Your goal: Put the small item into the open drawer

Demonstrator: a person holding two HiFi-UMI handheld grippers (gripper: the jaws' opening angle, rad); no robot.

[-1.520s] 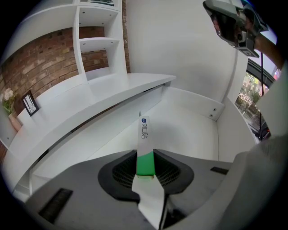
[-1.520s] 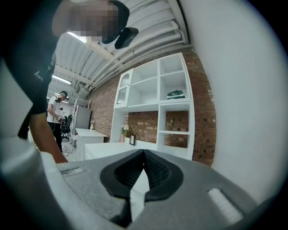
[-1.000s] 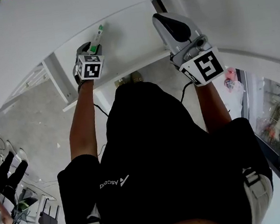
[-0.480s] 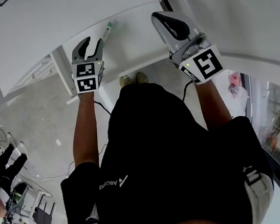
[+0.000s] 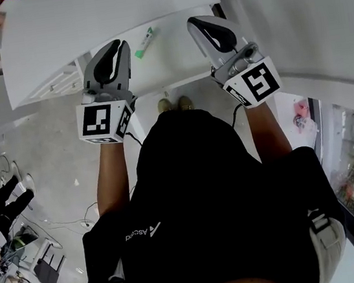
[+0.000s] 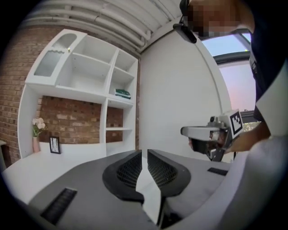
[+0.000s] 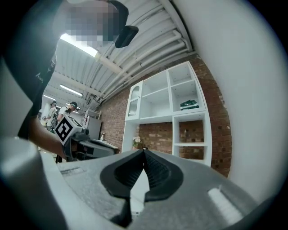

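black shirt (image 5: 203,186) fills the near field, both forearms reaching out ahead of me. left tool (image 5: 120,47) is up in front, marker cube (image 5: 103,120) facing the head camera. its jaws have just been closing: now nearly together, thin slit left at the tips, nothing between them. right tool (image 5: 196,24) sits level beside it, its cube (image 5: 255,83) toward me, jaws together at the tips, nothing held. each tool shows in the other's view, well apart.

under the tools: open drawer (image 5: 171,56), white inside, front lip nearest me. the small item, a green and white tube (image 5: 145,42), lies flat in the drawer toward its far side. in the head view it sits between the two tools, closer to the left tips, touching neither. below the drawer lip, my shoes (image 5: 176,103) on the grey floor (image 5: 48,155).

beyond the drawer: white surface (image 5: 101,17), curved edge overhanging the drawer's far side. white curved panel (image 5: 290,17) off to the right.

further out, from the left gripper view: white shelf unit (image 6: 90,76) against a brick wall (image 6: 67,121), green books (image 6: 122,93) on one shelf, small picture frame (image 6: 54,144) and flowers (image 6: 38,123) on a ledge lower left. other people stand far back in the right gripper view, too small for detail.
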